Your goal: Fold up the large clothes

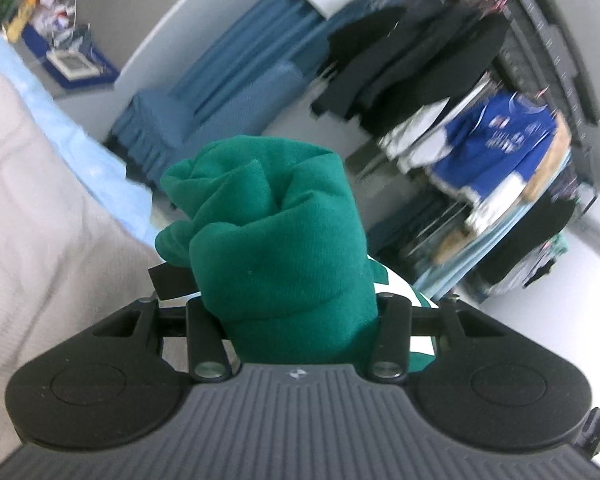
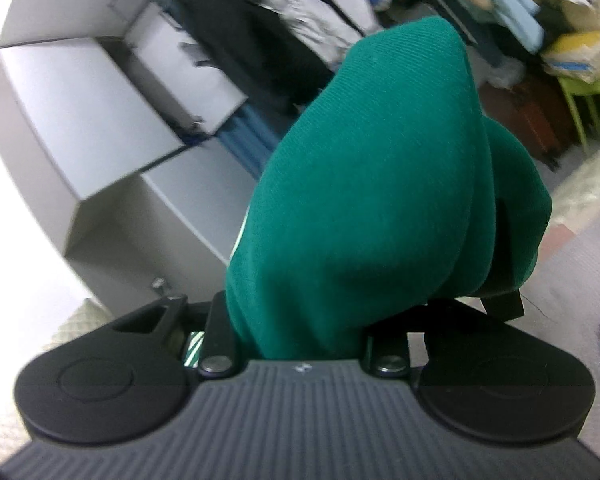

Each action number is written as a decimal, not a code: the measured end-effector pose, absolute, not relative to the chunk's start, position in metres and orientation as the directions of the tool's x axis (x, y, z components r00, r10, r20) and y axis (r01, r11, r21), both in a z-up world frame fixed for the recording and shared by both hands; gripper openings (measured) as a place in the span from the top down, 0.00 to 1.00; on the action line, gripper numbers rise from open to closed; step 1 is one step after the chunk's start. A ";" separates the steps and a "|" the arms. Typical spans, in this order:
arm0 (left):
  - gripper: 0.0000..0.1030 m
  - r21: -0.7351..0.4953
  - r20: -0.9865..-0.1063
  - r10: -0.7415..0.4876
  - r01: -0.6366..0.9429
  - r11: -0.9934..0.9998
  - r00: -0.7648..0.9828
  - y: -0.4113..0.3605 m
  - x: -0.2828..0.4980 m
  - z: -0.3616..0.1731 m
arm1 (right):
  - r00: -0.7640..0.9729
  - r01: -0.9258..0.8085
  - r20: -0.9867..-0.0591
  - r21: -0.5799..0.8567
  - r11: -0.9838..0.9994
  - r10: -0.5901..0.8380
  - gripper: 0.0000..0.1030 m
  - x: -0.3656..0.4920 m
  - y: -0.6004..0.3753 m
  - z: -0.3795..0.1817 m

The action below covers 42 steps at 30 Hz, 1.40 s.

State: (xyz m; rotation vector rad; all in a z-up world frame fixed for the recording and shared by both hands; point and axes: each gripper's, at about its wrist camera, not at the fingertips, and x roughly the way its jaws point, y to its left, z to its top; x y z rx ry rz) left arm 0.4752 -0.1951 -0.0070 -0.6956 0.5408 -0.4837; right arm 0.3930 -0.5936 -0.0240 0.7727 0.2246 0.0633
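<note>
A green garment (image 1: 284,240) with white stripes bunches up between the fingers of my left gripper (image 1: 296,316), which is shut on it and held up off the bed. The same green garment (image 2: 380,184) drapes thickly over my right gripper (image 2: 300,332), which is shut on it too. The cloth hides both pairs of fingertips. Both cameras are tilted and point into the room, so the rest of the garment is out of sight.
A white quilted bed cover (image 1: 28,208) with a light blue sheet (image 1: 72,136) lies at left. A rack of hanging clothes (image 1: 480,132) stands ahead, beside a blue curtain (image 1: 228,80). White cabinets (image 2: 80,120) and a green chair (image 2: 588,100) show in the right wrist view.
</note>
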 end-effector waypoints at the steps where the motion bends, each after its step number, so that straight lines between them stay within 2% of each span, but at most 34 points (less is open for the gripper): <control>1: 0.50 -0.702 -0.316 -0.583 0.229 0.675 0.749 -0.202 0.484 -0.019 | 0.972 0.046 -0.194 0.701 0.712 0.129 0.66 0.395 -0.600 -0.033; 8: 0.49 -0.687 -0.423 -0.609 0.201 0.698 0.671 -0.234 0.517 -0.104 | 0.943 0.173 -0.319 0.712 0.681 0.095 0.66 0.389 -0.609 -0.099; 10: 0.48 -0.697 -0.416 -0.612 0.196 0.689 0.673 -0.231 0.516 -0.126 | 0.933 0.199 -0.348 0.718 0.666 0.095 0.65 0.383 -0.608 -0.115; 15: 0.39 -0.711 -0.364 -0.637 0.239 0.661 0.679 -0.224 0.510 -0.151 | 0.932 0.199 -0.344 0.747 0.635 0.113 0.60 0.364 -0.603 -0.129; 21: 0.25 -0.698 -0.351 -0.644 0.269 0.664 0.679 -0.213 0.484 -0.171 | 0.939 0.211 -0.326 0.794 0.569 0.106 0.47 0.350 -0.601 -0.159; 24: 0.21 -0.729 -0.365 -0.649 0.228 0.645 0.668 -0.200 0.473 -0.178 | 0.937 0.243 -0.336 0.822 0.515 0.094 0.33 0.345 -0.603 -0.172; 25: 0.20 -0.734 -0.370 -0.649 0.220 0.643 0.664 -0.197 0.470 -0.177 | 0.934 0.260 -0.347 0.828 0.497 0.090 0.30 0.345 -0.604 -0.174; 30: 0.18 -0.713 -0.410 -0.624 0.192 0.674 0.665 -0.180 0.448 -0.164 | 0.900 0.350 -0.430 0.813 0.466 0.075 0.28 0.336 -0.600 -0.158; 37: 0.19 -0.579 -0.465 -0.545 0.225 0.783 0.698 -0.166 0.399 -0.104 | 0.841 0.455 -0.539 0.752 0.477 0.047 0.27 0.290 -0.583 -0.126; 39: 0.19 -0.543 -0.452 -0.536 0.256 0.799 0.713 -0.165 0.380 -0.073 | 0.840 0.448 -0.541 0.736 0.508 0.044 0.27 0.274 -0.576 -0.109; 42: 0.19 -0.521 -0.435 -0.550 0.299 0.799 0.713 -0.169 0.354 -0.026 | 0.866 0.395 -0.499 0.733 0.554 0.042 0.27 0.253 -0.566 -0.072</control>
